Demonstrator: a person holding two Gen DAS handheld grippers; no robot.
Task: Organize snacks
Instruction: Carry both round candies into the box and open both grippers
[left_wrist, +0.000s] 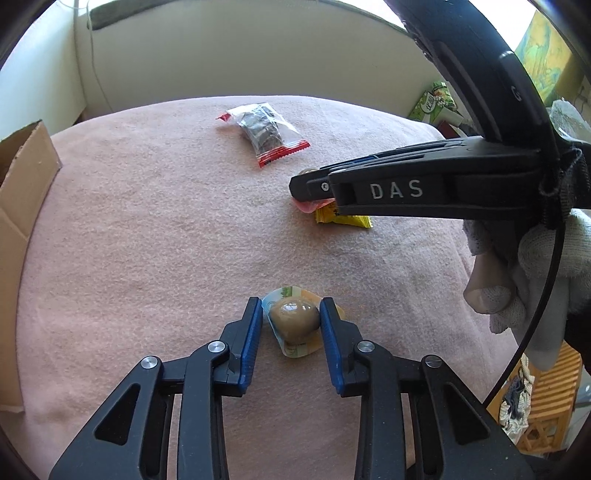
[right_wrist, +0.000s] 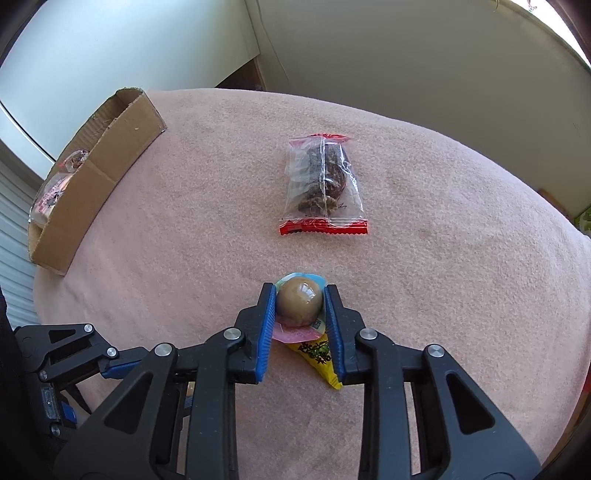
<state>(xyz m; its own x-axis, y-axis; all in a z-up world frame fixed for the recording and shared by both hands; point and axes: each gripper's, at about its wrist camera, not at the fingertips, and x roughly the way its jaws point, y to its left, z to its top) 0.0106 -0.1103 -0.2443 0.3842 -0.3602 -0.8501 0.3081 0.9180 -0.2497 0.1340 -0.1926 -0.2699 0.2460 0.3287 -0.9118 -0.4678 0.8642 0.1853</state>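
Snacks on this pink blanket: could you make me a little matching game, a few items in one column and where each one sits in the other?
Things:
1. egg pack
2. second egg pack
3. clear packet with red ends
4. pink-wrapped snacks

Places:
A. inside the cardboard box
B. between the right gripper's blue fingers, over a yellow packet
C. lying alone farther back on the blanket
D. between the left gripper's blue fingers

Pairs: 1-D, 2-B, 3-C, 4-A

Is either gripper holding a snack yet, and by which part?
Right gripper: pads pressed on both sides of a packed egg's round dome. Left gripper: fingers straddle another packed egg, a gap on its left side, so no grip yet.
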